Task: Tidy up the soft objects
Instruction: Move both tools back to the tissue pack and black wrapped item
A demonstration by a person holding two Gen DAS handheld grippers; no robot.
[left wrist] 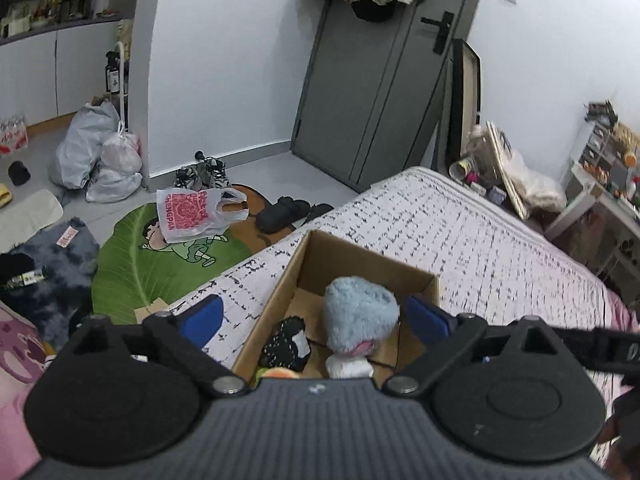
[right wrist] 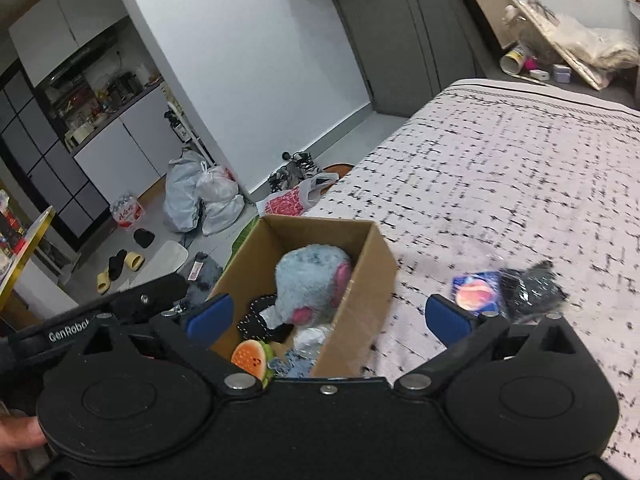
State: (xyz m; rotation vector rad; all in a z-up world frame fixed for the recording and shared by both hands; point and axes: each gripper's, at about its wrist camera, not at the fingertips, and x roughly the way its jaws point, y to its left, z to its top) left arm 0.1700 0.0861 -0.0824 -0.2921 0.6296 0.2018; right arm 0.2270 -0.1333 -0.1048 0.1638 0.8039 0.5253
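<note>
Hovering over the cardboard box (left wrist: 424,280) on the bed (left wrist: 500,232), the left gripper (left wrist: 314,320) had its blue fingers spread wide with nothing between them, the fluffy blue plush toy (left wrist: 360,318) sitting just ahead of them inside the box. The right gripper (right wrist: 328,316) was likewise spread and empty, straddling the near corner of the box. The box probably served as the collecting place, which would explain why the soft things lay packed together in it: the plush toy leaning against the far wall, a black speckled item (left wrist: 286,342) beside it, and a watermelon-patterned toy (right wrist: 252,358) nearest the right gripper's left finger. Beyond the right finger, a blue packet (right wrist: 478,290) and a dark speckled item (right wrist: 534,288) lay loose on the bed, apparently not yet gathered.
</note>
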